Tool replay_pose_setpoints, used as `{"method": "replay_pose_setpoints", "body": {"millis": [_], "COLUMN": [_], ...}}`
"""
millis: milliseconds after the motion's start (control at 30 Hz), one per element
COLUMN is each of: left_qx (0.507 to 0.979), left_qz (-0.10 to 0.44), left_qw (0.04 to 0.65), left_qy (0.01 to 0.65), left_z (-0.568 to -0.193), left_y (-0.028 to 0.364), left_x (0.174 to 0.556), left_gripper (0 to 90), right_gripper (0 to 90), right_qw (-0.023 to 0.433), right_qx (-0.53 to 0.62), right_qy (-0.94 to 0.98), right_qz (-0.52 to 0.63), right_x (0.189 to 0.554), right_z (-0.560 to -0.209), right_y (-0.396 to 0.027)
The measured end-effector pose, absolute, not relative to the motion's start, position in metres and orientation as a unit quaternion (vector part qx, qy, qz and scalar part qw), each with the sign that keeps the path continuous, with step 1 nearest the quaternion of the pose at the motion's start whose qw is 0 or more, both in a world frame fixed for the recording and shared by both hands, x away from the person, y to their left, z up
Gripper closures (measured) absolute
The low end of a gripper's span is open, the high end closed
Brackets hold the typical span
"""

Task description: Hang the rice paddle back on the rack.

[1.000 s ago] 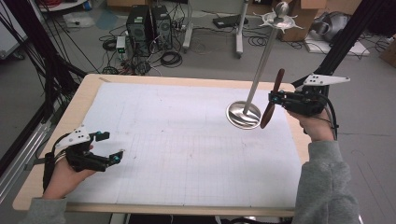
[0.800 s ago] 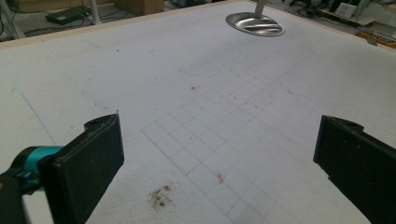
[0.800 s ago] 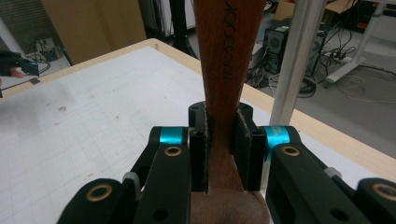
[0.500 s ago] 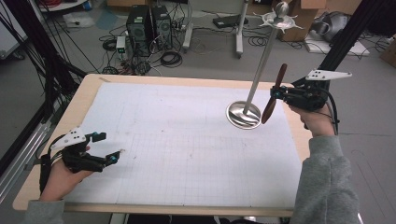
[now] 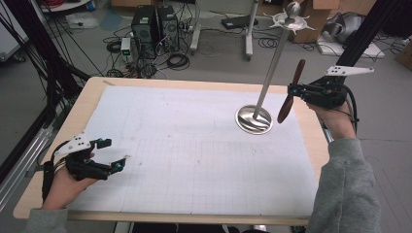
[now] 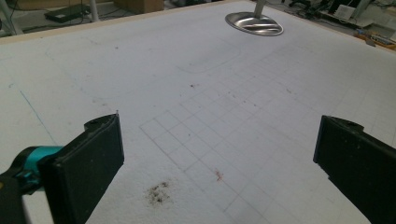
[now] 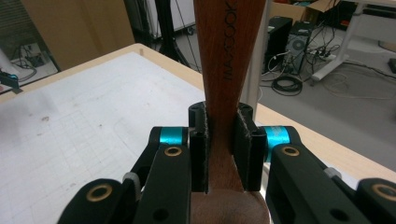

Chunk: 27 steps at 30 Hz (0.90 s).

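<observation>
Right claw (image 5: 295, 91): clamped on the wooden spoon (image 5: 290, 92), pads pressing both sides of its handle, held in the air just past the table's right edge.
Wooden spoon: tilted, its upper end near the metal stand's pole, apparently not touching.
Metal stand (image 5: 254, 119): round base on the white sheet (image 5: 194, 145), close to the right edge.
Left claw (image 5: 115, 154): jaws wide apart, nothing between them, resting low at the table's (image 5: 92, 97) near-left corner.
Open room: the wide middle of the sheet lies bare between the two hands.
</observation>
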<state>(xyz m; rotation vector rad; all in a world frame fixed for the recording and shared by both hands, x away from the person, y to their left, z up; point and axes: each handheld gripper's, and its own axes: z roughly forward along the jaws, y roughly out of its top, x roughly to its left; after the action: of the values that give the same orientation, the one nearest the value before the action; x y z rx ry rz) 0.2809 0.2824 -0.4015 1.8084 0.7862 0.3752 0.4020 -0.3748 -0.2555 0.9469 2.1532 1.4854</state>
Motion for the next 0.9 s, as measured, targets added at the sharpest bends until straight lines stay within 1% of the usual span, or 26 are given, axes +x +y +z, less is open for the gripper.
{"method": "replay_pose_setpoints", "body": {"millis": [367,667,900], "left_qx": [0.762,0.757,0.758], "left_qz": [0.155,0.158,0.157], "left_qw": [0.535,0.542,0.541], "left_qy": [0.329,0.329,0.33], "left_z": [-0.403,-0.399,-0.4], "left_y": [0.28,0.284,0.284], "left_x": [0.281,0.279,0.279], "left_gripper": [2.2,2.2,2.2], "right_gripper": [77.9,78.0,77.9], "right_qw": [0.184,0.197,0.199], "right_qx": [0.33,0.324,0.315], "right_qy": [0.761,0.76,0.767], "right_qz": [0.527,0.529,0.522], "right_x": [0.409,0.411,0.413], "right_z": [-0.245,-0.233,-0.226], "right_y": [-0.384,-0.386,-0.384]}}
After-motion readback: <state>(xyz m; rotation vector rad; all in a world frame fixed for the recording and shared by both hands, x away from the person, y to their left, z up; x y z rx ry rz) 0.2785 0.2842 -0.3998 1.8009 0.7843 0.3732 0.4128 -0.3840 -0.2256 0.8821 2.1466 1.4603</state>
